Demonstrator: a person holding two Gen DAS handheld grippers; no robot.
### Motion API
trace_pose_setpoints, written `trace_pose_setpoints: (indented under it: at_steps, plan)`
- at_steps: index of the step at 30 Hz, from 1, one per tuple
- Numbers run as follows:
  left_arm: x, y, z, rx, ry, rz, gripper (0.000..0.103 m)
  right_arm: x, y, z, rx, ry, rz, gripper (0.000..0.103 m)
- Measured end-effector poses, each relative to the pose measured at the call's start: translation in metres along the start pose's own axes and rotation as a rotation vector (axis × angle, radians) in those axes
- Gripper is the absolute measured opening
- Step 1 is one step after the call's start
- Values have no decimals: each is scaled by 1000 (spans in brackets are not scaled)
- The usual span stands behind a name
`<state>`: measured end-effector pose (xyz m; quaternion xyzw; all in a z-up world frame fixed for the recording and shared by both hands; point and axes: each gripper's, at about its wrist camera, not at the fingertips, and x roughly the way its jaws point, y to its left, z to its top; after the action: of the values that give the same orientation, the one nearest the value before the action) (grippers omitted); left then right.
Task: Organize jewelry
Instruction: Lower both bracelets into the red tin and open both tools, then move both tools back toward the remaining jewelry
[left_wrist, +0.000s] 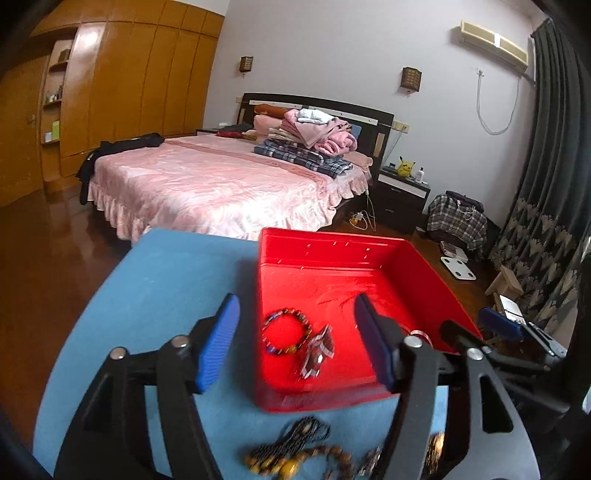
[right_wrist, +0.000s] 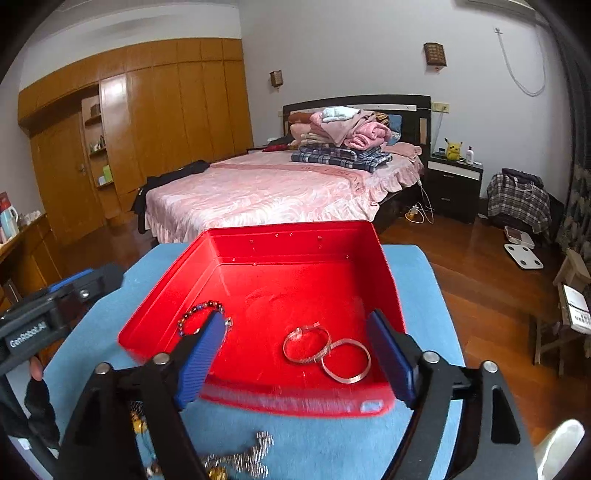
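I am holding both the left tongs (left_wrist: 295, 343) and right tongs (right_wrist: 297, 363) released over the red tray (right_wrist: 258, 243); bracelets are lying inside. Next, I judge, I am fetching the bead necklaces (left_wrist: 295, 450) at six o'clock on the blue counter (left_wrist: 166, 277).

- I count one shallow red plastic tray (right_wrist: 306, 254) on one blue felt-like tabletop (left_wrist: 166, 266).
- Inside it I see two thin silver metal bangles (right_wrist: 327, 349), touching each other.
- Also inside: one bracelet of dark multicoloured beads (left_wrist: 287, 331) and one small red-and-silver patterned trinket (left_wrist: 318, 353) beside it.
- On the cloth in front of the tray I see one strand of amber-brown wooden beads (left_wrist: 325, 456), one dark beaded cord (left_wrist: 306, 428) and one sparkly silver chain piece (right_wrist: 251, 456); blur keeps me from counting that heap more closely.
- Two grippers with ribbed blue pads: my left gripper (left_wrist: 295, 343) and right gripper (right_wrist: 295, 360), both spread wide.
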<state>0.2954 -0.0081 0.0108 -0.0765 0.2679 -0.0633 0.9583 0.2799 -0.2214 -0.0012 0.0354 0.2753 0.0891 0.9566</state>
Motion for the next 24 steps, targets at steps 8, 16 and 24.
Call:
trace_pose_setpoints:
  at_steps: [8,16,24]
  plan:
    - [-34,7,-37,38,56,51,67,-40,-3,-37,45,-4,-23,85]
    - [-40,5,-78,41,156,70,67,-60,3,-72,32,27,-34,85]
    - [-29,5,-107,48,236,98,65,-63,11,-98,16,62,-15,85]
